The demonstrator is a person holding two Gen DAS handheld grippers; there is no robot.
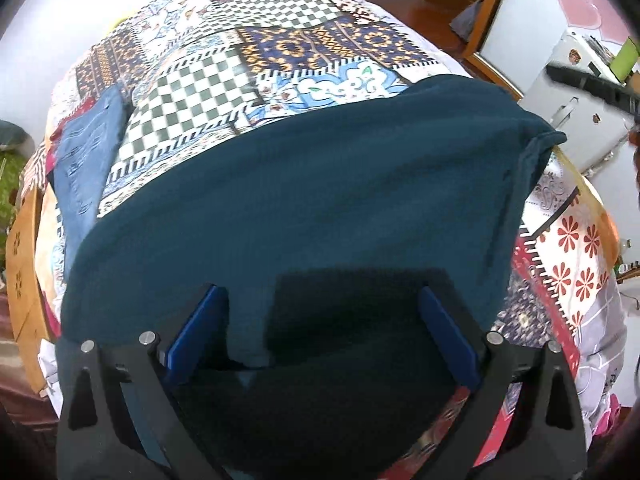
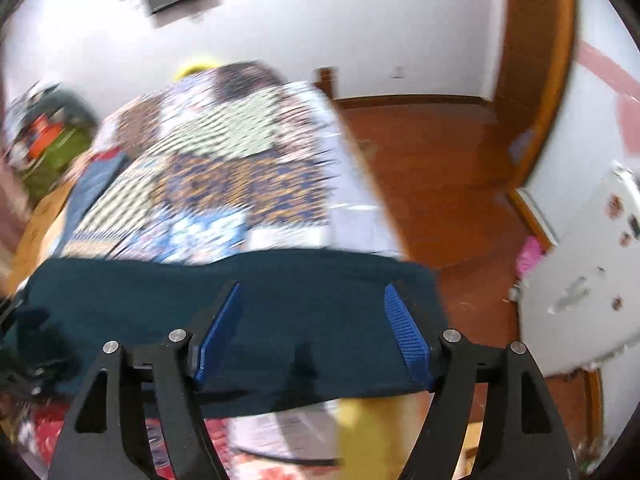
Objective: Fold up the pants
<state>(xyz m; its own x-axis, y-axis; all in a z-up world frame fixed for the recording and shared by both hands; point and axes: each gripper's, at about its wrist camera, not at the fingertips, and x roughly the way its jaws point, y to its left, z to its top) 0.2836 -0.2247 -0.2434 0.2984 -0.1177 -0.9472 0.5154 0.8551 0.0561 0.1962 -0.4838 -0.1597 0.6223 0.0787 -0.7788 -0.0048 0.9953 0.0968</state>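
Lying flat under both claws, teal pants on patchwork bedspread; L claw & R claw jaws apart, empty.

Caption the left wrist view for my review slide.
Open left gripper above dark teal pants spread on a patchwork bedspread.

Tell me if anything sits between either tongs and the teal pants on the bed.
Nothing visible does. The left tongs and right tongs both stand open right over the teal pants; the folded jeans lie off to the side.
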